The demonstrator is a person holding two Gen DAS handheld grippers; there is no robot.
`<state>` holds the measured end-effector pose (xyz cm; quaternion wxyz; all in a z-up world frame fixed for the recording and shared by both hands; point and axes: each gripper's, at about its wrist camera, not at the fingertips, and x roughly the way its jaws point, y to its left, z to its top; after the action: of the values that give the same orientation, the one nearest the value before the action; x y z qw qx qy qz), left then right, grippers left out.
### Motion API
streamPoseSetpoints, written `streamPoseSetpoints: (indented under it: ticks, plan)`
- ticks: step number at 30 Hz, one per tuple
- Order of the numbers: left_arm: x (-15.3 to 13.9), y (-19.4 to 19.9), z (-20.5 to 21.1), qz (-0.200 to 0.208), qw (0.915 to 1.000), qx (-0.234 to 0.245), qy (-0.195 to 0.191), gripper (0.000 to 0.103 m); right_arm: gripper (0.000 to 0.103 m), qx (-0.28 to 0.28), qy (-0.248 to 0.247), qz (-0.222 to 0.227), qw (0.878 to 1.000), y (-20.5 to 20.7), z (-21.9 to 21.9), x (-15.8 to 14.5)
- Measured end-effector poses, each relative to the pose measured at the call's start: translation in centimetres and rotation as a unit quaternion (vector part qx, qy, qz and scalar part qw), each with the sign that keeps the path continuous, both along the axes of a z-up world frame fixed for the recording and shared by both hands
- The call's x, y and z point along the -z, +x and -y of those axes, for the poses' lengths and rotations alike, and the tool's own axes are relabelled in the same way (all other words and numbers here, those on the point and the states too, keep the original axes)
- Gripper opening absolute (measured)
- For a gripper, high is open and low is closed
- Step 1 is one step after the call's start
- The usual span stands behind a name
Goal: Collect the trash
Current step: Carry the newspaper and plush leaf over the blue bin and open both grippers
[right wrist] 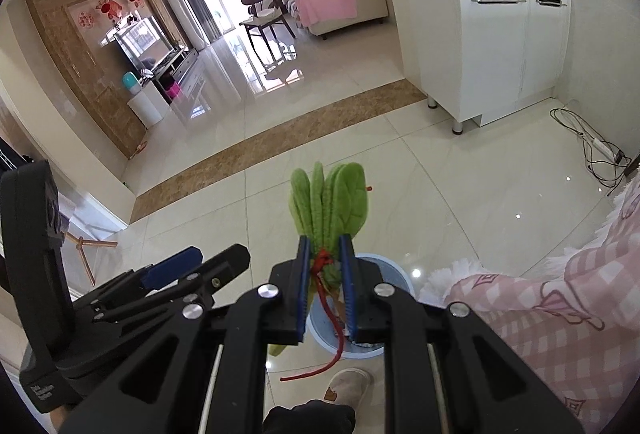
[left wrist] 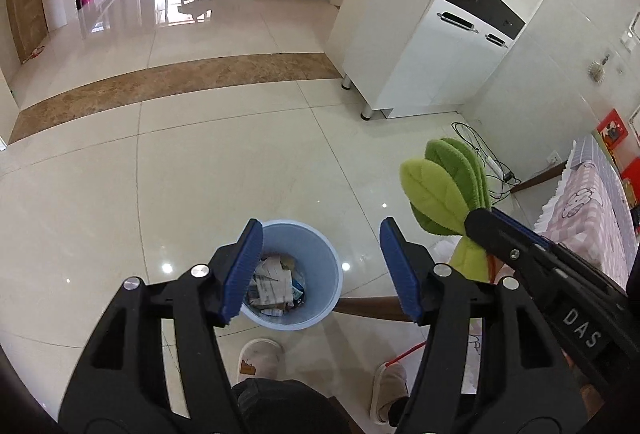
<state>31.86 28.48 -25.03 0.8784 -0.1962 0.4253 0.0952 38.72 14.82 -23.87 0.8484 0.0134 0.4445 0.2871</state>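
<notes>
A green plush leafy vegetable [right wrist: 330, 203] sits pinched at its stem between the closed jaws of the right gripper [right wrist: 326, 274], held in the air just above a pale blue trash bin [right wrist: 394, 268] on the glossy tiled floor [right wrist: 460, 193]. A red cord [right wrist: 334, 334] tied round the stem trails down past the blue pads [right wrist: 303, 274]. In the left wrist view the same toy [left wrist: 448, 189] rises to the right of the bin [left wrist: 320, 250], which already holds crumpled paper and packaging [left wrist: 274, 284].

The left gripper [left wrist: 320, 270] hangs directly over the bin with its jaws spread wide and nothing between them. The right gripper [left wrist: 484, 230] reaches in from the right edge of that view, clamped on the plush.

Below, the person's slippers [left wrist: 260, 356] stand on the tiles beside the bin. A surface draped in a pink checked cloth [right wrist: 560, 306] lies to the right. Farther off, a white cabinet [right wrist: 500, 45] stands on short metal legs, with cables and a power strip [right wrist: 600, 147] on the floor near it, and a sofa carrying a pink blanket [right wrist: 330, 7] occupies the living room beyond a brown tile strip [right wrist: 280, 157].
</notes>
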Motion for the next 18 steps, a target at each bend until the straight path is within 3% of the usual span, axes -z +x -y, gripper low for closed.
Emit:
streamPoseSetpoints:
  ticks: [12,18]
  plan:
    - [-1.3,-0.6,-1.0,0.006,0.9992,-0.029,0.027,0.063,0.015,-0.011,0.002,0.012,1.000,0.5,-1.2,-0.1]
    - [-2.4,-1.1,-1.7,0.011,0.9970,-0.051,0.057,0.068,0.032,-0.011,0.008,0.054,0.998,0.4,-2.1,-1.3]
